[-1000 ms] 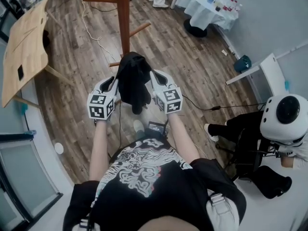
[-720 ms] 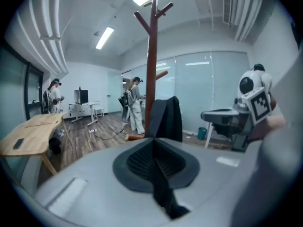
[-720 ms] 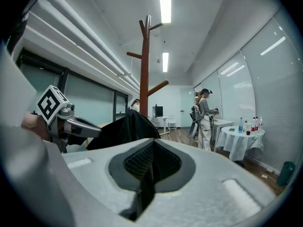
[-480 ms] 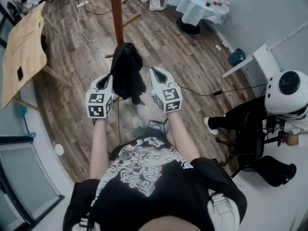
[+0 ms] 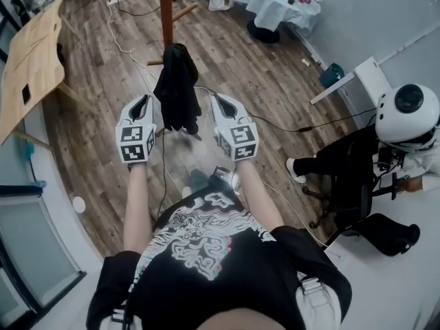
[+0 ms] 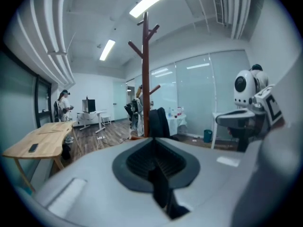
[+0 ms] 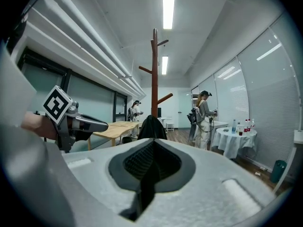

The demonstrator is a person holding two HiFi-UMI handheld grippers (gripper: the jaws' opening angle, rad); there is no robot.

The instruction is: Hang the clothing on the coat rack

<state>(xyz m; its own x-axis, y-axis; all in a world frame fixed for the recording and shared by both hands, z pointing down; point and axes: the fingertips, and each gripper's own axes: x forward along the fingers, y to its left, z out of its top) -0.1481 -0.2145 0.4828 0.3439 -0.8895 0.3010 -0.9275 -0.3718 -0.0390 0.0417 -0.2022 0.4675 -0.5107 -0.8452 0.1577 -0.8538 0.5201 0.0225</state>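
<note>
Clothing [image 5: 177, 88] is black and crumpled, bunched narrow at the top and falling in limp folds. It hangs low against the wooden post of the coat rack [image 5: 166, 5], at 12 o'clock in the head view. Neither tool touches it. The left tool [image 5: 142, 102] sits at its 8 o'clock and the right tool [image 5: 218, 103] at its 4 o'clock. Each has its jaws clenched together on nothing, as both gripper views show. A second ago both tools pressed against the sides of the clothing. They have since drawn outward, so a strip of floor [image 5: 103, 115] shows on either side. The clothing now hangs straighter and looks slimmer.
</note>
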